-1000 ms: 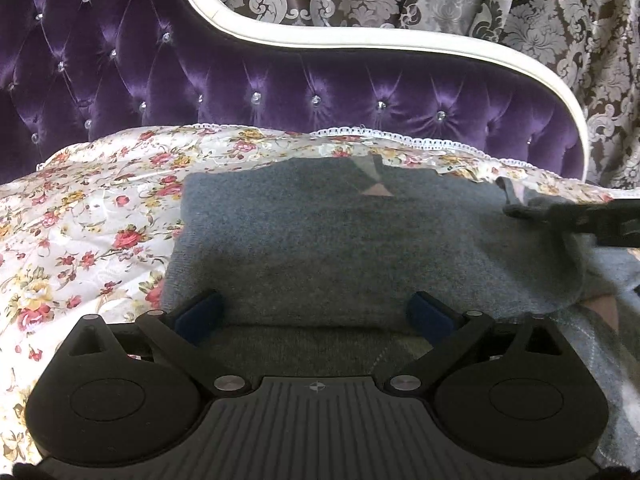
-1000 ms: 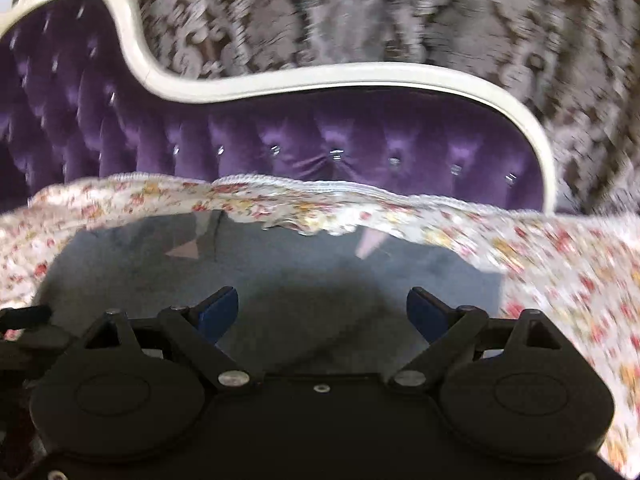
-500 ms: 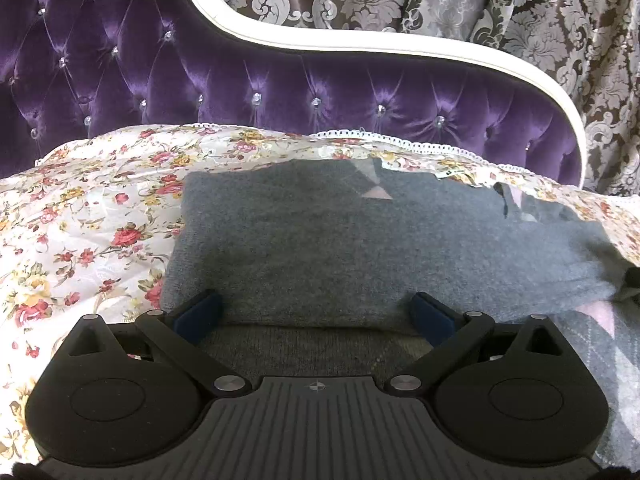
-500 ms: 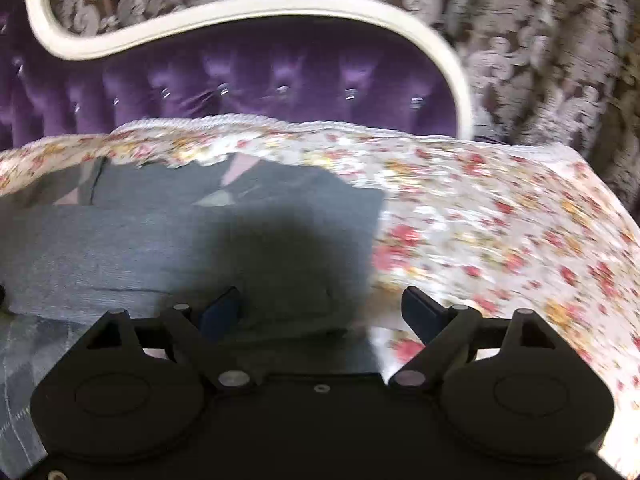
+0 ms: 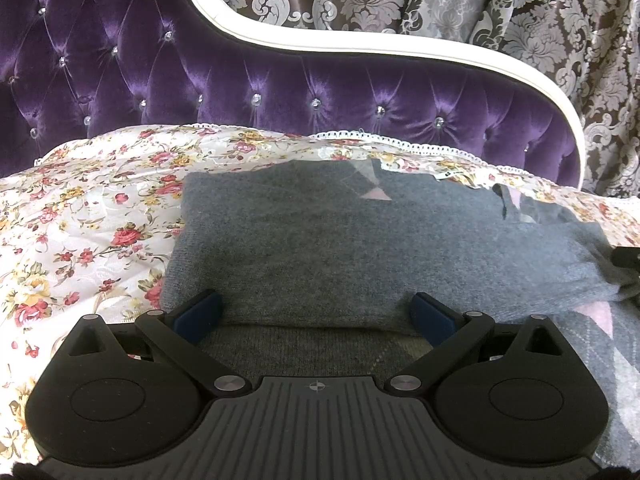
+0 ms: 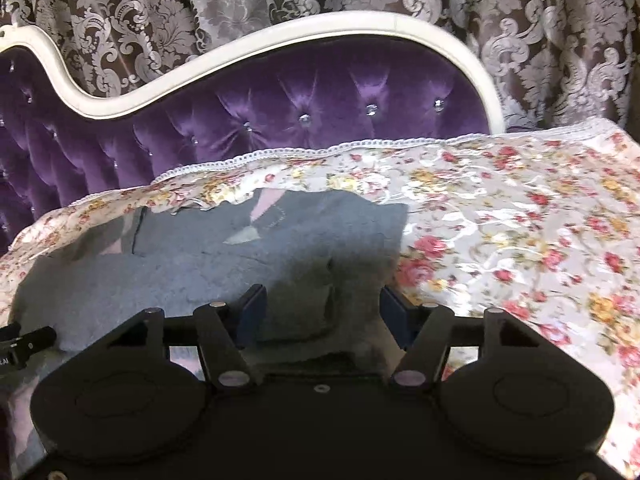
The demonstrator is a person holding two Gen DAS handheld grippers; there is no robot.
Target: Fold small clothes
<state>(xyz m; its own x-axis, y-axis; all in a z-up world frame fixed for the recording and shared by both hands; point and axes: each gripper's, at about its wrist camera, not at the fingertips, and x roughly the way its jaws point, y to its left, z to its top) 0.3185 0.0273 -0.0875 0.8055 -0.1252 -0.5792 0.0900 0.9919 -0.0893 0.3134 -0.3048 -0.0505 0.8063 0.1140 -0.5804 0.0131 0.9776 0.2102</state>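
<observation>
A grey knitted sweater with pale pink and grey diamonds lies partly folded on a floral bedspread. My left gripper is open, its blue pads astride the near folded edge at the sweater's left end. My right gripper is open but narrower, its pads either side of a fold at the sweater's right end. The tip of the right gripper shows at the right edge of the left wrist view.
A purple tufted headboard with a white frame stands behind the bed, and patterned curtains hang behind it. The floral bedspread stretches right of the sweater, with a lace hem along the headboard.
My right gripper has swung from the sweater's middle to its right end and its jaws have narrowed around a fold. The sleeve it held now lies folded across. The left gripper has stayed put.
</observation>
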